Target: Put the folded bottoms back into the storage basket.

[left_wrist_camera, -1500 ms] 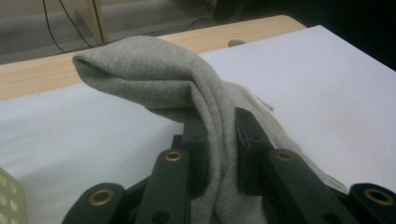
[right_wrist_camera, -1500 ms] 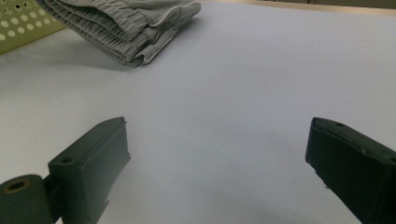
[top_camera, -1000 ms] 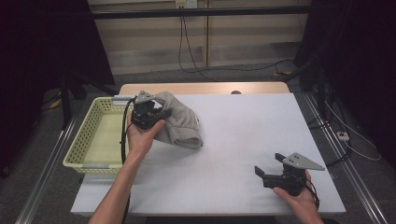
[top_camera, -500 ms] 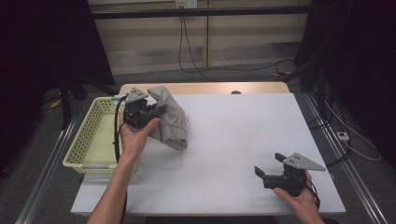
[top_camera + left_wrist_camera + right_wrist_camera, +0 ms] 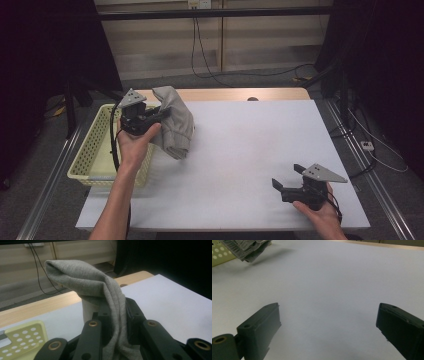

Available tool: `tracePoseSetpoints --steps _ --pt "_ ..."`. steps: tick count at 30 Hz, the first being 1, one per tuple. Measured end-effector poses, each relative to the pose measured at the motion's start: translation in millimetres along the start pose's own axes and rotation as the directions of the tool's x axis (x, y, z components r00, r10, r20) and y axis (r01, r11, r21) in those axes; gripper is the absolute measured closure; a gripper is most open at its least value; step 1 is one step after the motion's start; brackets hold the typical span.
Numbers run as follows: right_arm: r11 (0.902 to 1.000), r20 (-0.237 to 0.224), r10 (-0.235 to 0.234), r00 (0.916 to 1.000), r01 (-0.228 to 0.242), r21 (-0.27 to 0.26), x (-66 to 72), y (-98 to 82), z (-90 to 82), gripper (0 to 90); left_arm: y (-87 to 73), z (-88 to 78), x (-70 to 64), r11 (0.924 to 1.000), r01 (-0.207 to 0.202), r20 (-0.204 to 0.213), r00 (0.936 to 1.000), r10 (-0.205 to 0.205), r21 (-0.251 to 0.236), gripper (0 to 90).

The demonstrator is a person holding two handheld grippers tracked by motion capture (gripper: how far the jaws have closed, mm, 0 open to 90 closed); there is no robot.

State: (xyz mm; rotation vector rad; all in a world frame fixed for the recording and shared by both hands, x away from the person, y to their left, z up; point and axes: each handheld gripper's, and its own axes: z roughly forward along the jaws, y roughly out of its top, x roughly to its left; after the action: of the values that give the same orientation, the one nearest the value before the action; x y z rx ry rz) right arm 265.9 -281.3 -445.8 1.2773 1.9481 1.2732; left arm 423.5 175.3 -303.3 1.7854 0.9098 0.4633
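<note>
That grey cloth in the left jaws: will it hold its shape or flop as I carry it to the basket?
Probably floppy: the grey cloth droops over the left gripper in soft folds. It looks light, hanging free above the table. Its loose end could snag the basket rim.

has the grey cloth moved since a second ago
Yes. The grey cloth, clamped in the left hand-held gripper, has shifted left toward the yellow basket.
</note>
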Motion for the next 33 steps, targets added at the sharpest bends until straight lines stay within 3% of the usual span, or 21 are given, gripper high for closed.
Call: tracePoseSetpoints --steps 2,17,33 --pt "1.0000 -0.003 -0.001 1.0000 0.001 0.002 0.6 0.1 -0.1 5.0 1.0 -3.4 3.4 0.9999 0.013 0.009 0.9999 -0.012 -0.008 77.3" --pt "1.0000 -0.007 0.000 1.0000 0.000 0.003 0.6 0.1 -0.8 5.2 10.1 -22.2 2.0 0.9987 -0.050 -0.050 0.9975 0.050 -0.011 77.3" --pt "1.0000 -0.012 0.003 0.9999 -0.003 -0.001 0.9 0.2 -1.2 5.0 19.2 -52.3 5.7 0.9955 -0.057 -0.093 0.9944 0.050 -0.076 77.3"
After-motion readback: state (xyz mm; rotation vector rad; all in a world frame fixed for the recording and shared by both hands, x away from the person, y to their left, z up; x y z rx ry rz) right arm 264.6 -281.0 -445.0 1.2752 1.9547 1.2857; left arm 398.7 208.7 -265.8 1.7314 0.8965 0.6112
